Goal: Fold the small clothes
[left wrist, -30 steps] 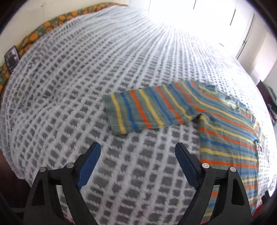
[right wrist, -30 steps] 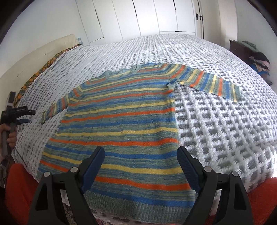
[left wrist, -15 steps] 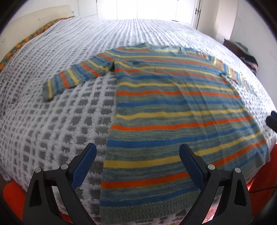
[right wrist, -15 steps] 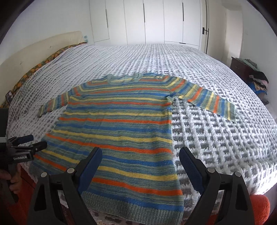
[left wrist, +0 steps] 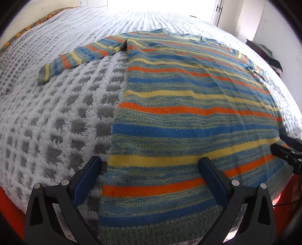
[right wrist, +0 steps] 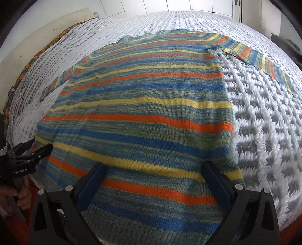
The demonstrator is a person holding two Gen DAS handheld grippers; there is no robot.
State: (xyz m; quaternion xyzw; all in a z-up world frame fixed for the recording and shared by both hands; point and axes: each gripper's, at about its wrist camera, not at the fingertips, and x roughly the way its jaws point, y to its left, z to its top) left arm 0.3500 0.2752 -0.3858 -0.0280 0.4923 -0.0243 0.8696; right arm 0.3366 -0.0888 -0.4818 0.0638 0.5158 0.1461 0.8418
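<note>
A striped sweater (left wrist: 188, 116) is laid flat, front up, on a white-and-grey tufted bedspread (left wrist: 56, 116), hem at the near edge of the bed, neckline at the far side. Both sleeves are spread outward from the sweater's shoulders: one sleeve (left wrist: 81, 54) is seen stretched to the left in the left wrist view, the other sleeve (right wrist: 264, 60) to the right in the right wrist view. Light creases are noted across the sweater's upper body.

The left gripper (left wrist: 150, 176) is held over the sweater's hem corner, fingers spread wide, nothing grasped. The right gripper (right wrist: 153, 180) is held likewise over the opposite side of the hem, fingers spread wide and empty.

Beyond the sweater's neckline, white wardrobe doors (right wrist: 169, 7) are seen. An orange-patterned fabric (right wrist: 37, 56) is noted along the bedspread's far-left edge. Red fabric (left wrist: 9, 203) shows below the sweater's hem.
</note>
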